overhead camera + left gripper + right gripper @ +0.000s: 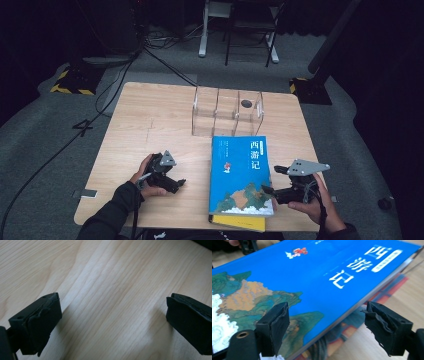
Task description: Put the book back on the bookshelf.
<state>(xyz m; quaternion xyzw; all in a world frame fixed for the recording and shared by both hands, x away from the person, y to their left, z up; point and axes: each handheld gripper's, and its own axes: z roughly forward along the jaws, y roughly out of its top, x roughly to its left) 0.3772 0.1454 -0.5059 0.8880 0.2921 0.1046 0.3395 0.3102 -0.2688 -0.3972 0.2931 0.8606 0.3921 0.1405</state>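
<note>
A blue book (240, 172) with white Chinese characters lies at the table's front centre, on top of a yellow book (239, 223). My right gripper (274, 180) is at the blue book's right edge, open. In the right gripper view the blue book (312, 277) has its right edge raised a little off the book under it (352, 325), and my right gripper (327, 325) straddles that edge: one jaw over the cover, the other beyond it. My left gripper (175, 179) rests on the table left of the books. The left gripper view has it (112, 322) open over bare wood.
A clear plastic organiser (227, 112) with three compartments stands behind the books; a dark round thing (246, 104) lies in its right one. The wooden table (150, 125) has bare room at left and back left. Cables and stands lie on the floor beyond.
</note>
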